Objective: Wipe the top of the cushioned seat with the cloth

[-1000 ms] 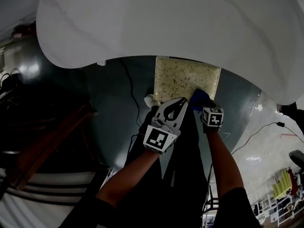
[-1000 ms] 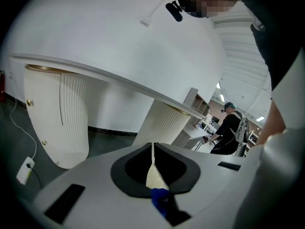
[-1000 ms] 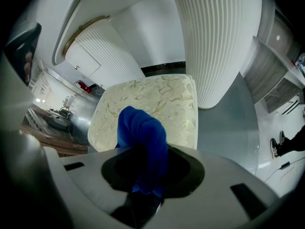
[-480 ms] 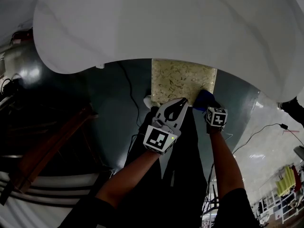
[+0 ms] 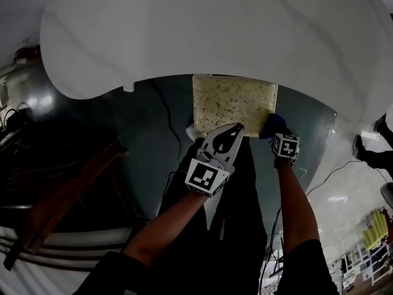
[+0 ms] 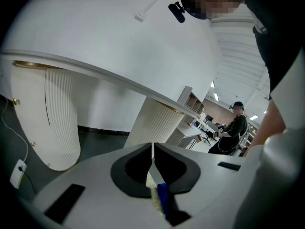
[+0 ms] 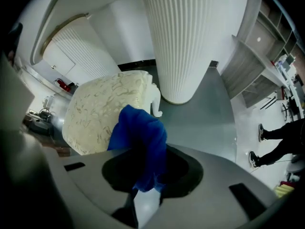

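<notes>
Two claws at near edge of cushioned seat: right claw clamps blue cloth at its rt corner, left claw closed, empty; prob. mid-wipe, next stroke needs cloth pressed across top.

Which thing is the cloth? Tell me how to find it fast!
Find the big white table, then the cream, squiggly-patterned cushioned seat at its edge. At the seat's near right corner, the right hand-held gripper pinches the cloth. It is the only bright blue, crumpled thing there.
</notes>
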